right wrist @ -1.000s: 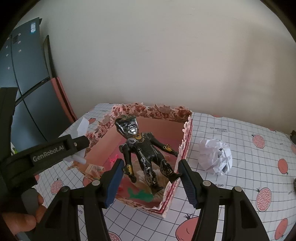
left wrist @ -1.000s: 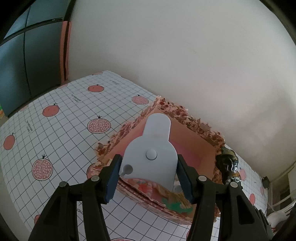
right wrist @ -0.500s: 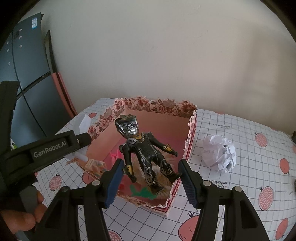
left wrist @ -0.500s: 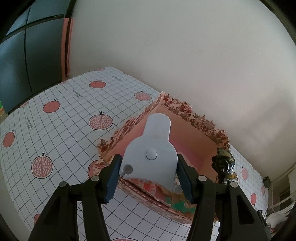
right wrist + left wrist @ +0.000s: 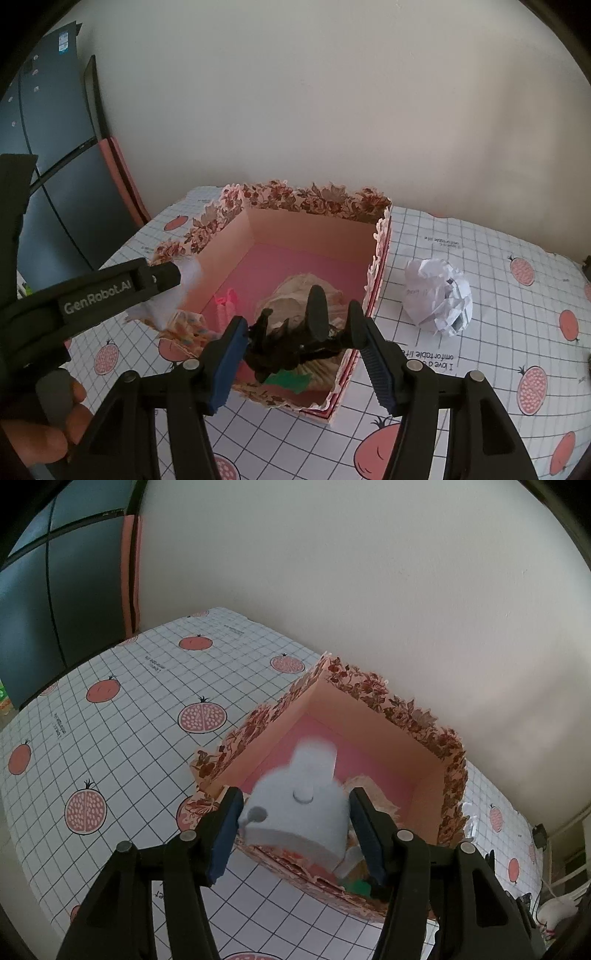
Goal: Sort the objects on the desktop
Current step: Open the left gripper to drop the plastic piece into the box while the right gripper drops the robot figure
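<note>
Both items are seen over the floral box (image 5: 314, 195), apparently at the drop. The left gripper (image 5: 295, 830) has its jaws spread about a pale grey plastic piece (image 5: 299, 808); the piece is blurred and tilted, with gaps visible on both sides, so it is judged released and falling into the near-left corner. The right gripper (image 5: 295, 347) is likewise spread around a black toy figure (image 5: 291, 343); the figure is blurred and tipped over, not clamped, and is judged to be dropping toward the near end of the box.

Already in the box: a pink item (image 5: 225, 306) near the left wall, a beige crumpled wad (image 5: 295, 295) mid-floor, something green (image 5: 288, 382) at the near wall. Exact identities cannot be told.

Still left on the pomegranate tablecloth (image 5: 498, 295): one crumpled paper ball (image 5: 439, 295), just right of the box, not touching it as far as can be seen.

Progress is judged late: two items going in, the paper ball outstanding. Its destination, box or elsewhere, cannot be determined. Nothing else loose is seen on the cloth.
</note>
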A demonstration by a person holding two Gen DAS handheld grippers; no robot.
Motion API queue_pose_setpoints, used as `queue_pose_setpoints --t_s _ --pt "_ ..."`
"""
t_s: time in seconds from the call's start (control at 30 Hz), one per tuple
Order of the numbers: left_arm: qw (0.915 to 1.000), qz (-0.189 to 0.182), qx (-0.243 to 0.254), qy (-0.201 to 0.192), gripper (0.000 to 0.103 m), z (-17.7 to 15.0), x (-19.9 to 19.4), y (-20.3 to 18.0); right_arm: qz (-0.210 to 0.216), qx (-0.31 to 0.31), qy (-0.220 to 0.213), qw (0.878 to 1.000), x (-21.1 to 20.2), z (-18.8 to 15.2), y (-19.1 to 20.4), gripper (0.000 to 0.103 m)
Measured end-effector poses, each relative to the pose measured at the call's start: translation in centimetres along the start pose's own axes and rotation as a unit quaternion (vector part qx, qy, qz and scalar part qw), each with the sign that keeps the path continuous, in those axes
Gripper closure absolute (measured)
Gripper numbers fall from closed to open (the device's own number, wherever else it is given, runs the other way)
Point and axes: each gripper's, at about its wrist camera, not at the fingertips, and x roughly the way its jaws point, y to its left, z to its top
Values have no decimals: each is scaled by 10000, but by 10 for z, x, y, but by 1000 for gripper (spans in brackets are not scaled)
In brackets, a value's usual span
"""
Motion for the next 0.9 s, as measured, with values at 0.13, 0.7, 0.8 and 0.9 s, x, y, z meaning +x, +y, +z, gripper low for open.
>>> queue_pose_setpoints --t_s 0.13,0.7,0.8,0.9 --pt "10000 -32 -7 15 42 0 0 0 -1 8 26 10000 1 0 0 38" --pt "10000 -2 -25 59 42 1 2 1 15 85 -136 9999 -5 3 -1 33" --pt "10000 1 -8 65 42 0 2 0 12 121 -111 9999 -4 2 -3 33" --pt "10000 10 1 65 42 0 1 -1 -2 129 -100 9999 -4 2 -4 33"
